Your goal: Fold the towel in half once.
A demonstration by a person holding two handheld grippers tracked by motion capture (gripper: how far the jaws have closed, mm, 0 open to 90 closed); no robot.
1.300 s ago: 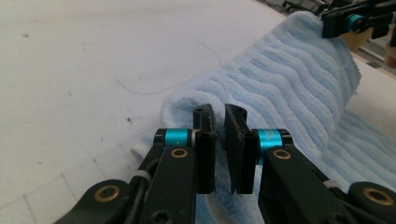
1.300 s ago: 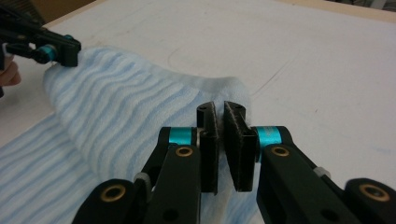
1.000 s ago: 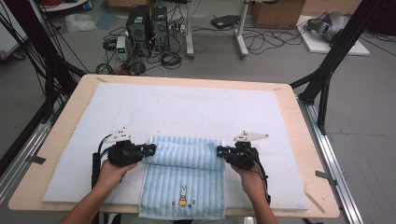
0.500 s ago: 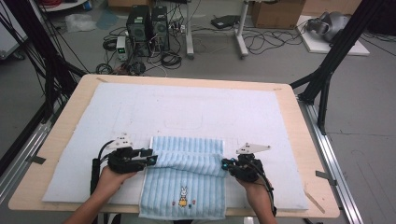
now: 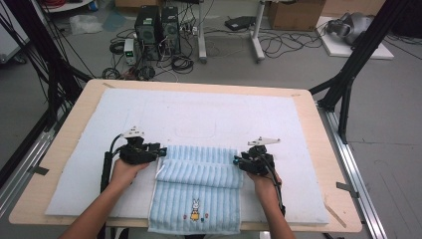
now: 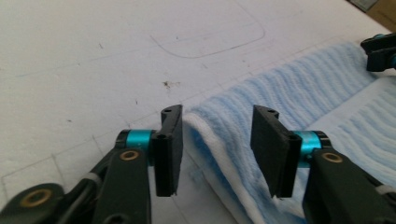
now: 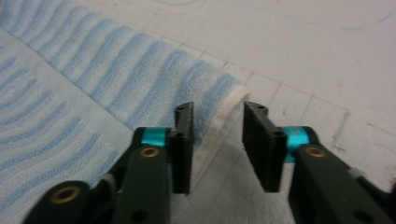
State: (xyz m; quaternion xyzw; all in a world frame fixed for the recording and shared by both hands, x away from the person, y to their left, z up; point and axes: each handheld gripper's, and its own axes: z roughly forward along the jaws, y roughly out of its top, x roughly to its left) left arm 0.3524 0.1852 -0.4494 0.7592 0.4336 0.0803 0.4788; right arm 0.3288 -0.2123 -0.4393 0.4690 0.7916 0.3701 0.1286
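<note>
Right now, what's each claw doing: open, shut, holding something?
Left claw: open, jaws just closing a little around the folded edge of the blue towel, pads not pressing.
Right claw: open, jaws just opening, towel edge between them, not gripped.

Items counted on the work surface: one wooden table (image 5: 318, 124); one white mat (image 5: 214, 114) covering it; one light-blue striped towel (image 5: 199, 196), bearing one small rabbit emblem (image 5: 195, 209). Two hand-held grippers are present, the left gripper (image 5: 160, 149) and the right gripper (image 5: 237, 162), each with two black jaws. Two hands hold them. On the floor beyond the table: two dark computer towers (image 5: 158, 25) and one cardboard box (image 5: 293, 12).
</note>
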